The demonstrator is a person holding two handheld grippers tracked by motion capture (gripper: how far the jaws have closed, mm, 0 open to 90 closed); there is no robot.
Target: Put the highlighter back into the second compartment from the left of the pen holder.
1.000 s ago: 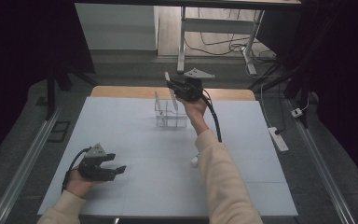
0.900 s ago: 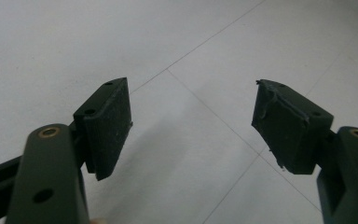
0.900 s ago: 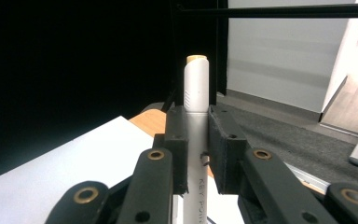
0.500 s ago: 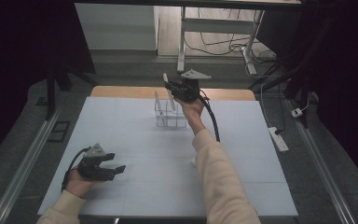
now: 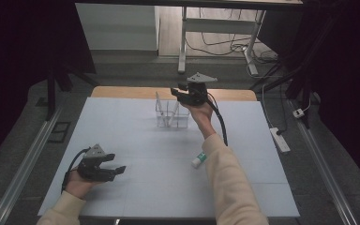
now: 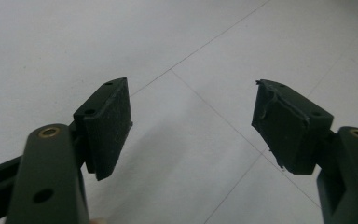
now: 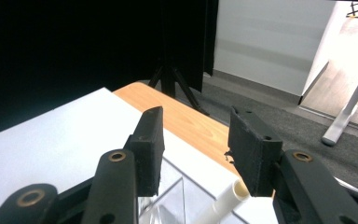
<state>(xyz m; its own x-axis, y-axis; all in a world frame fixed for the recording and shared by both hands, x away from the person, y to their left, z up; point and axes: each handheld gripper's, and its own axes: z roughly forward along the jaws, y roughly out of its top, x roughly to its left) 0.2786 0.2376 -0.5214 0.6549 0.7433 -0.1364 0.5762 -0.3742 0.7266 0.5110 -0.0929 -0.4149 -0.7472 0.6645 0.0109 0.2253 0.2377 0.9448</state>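
Observation:
My right gripper (image 5: 176,92) hovers over a clear plastic container (image 5: 171,115) at the table's far middle. In the right gripper view its jaws (image 7: 193,140) have just been opening. A white tube-shaped item (image 7: 223,200) leans in the container (image 7: 168,196) just below them, and the pads do not press it. Near the front left, my left gripper (image 5: 117,169) rests low over the white table (image 5: 136,140). Its jaws stand open (image 6: 191,121) with only bare table between them. A small white tube with a green cap (image 5: 198,159) lies beside the right forearm.
A strip of wooden tabletop (image 5: 122,92) shows past the white surface's far edge. A power strip (image 5: 280,139) and cables lie on the floor at the right. Metal rails run along both sides of the table.
The right gripper's jaws stand wider apart than before, while the hand has barely shifted over the container. The left hand has kept still.

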